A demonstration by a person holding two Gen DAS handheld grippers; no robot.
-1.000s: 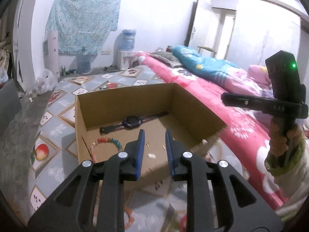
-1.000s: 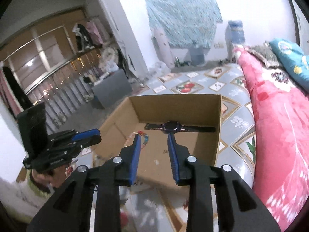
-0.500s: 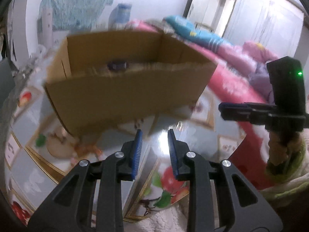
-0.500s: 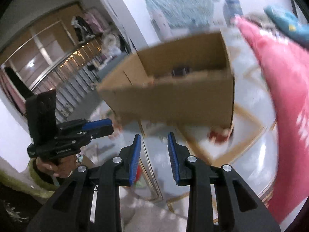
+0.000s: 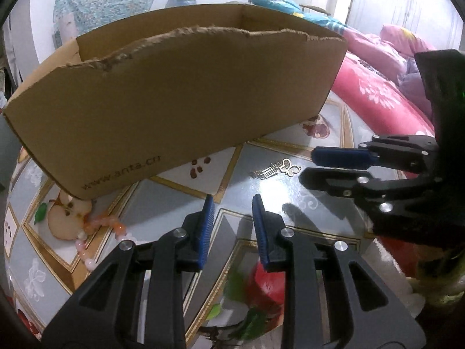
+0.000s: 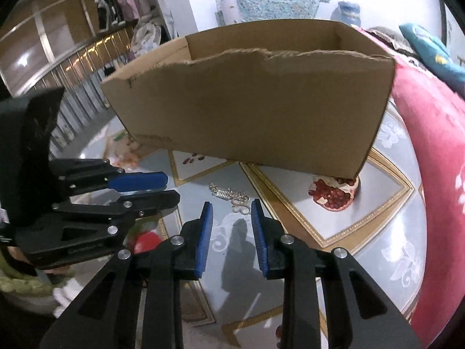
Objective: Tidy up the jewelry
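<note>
Beside the cardboard box (image 6: 255, 110), a butterfly pendant chain (image 6: 232, 199) lies flat on the glossy desk (image 6: 386, 232).
Right gripper (image 6: 229, 226) and left gripper (image 5: 232, 226): jaws apart, empty. Light, limp, slippery chain; the butterfly charm looks the best hold.

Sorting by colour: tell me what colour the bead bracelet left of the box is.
Orange and pale pink beads on the bead bracelet, clearest in the left wrist view.

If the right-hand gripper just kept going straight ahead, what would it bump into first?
Probably the butterfly pendant lying on the patterned table just ahead of the open right gripper. Beyond stands the cardboard box; depth is hard to judge.
</note>
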